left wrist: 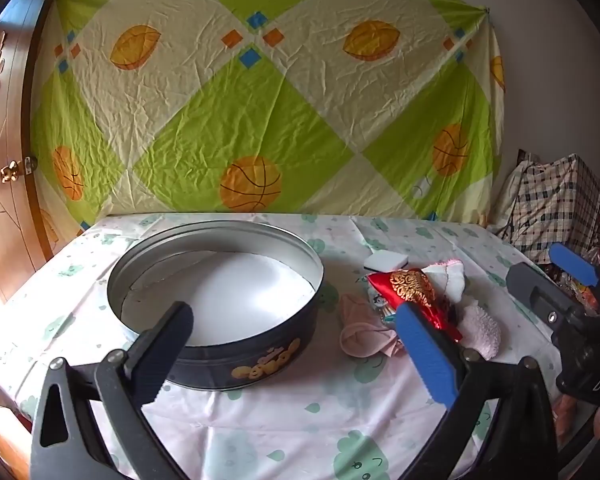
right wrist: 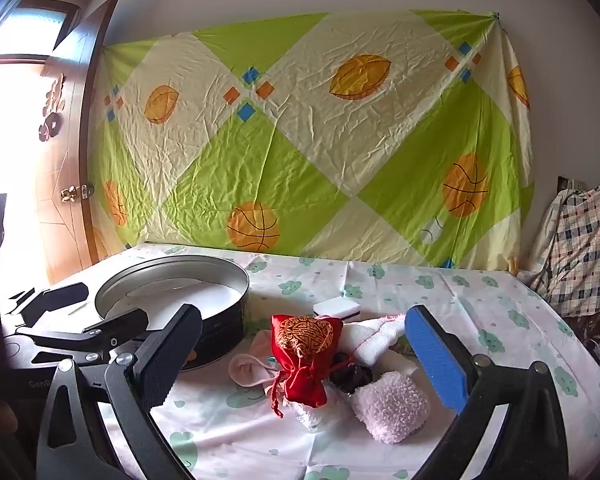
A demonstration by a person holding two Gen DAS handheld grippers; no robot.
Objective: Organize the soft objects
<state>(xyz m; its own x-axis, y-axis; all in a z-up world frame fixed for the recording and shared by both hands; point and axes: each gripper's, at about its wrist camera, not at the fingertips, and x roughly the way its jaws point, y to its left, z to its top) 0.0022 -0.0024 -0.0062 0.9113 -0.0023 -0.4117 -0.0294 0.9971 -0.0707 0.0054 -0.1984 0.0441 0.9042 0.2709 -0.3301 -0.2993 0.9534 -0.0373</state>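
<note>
Pouch of red satin, gold-embroidered top, drawstring mouth cinched

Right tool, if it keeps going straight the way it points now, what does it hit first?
Probably the red pouch, which lies between the open right tool's fingers; depth is hard to judge.

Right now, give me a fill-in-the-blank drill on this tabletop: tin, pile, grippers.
1. The round tin holds ____ soft items.
2. The red drawstring pouch has a ____ embroidered patch.
3. The fluffy pink cloth lies nearest the ____ gripper.
4. The left gripper and right gripper both stand ____, holding nothing.

Missing words: no; gold; right; open
</note>
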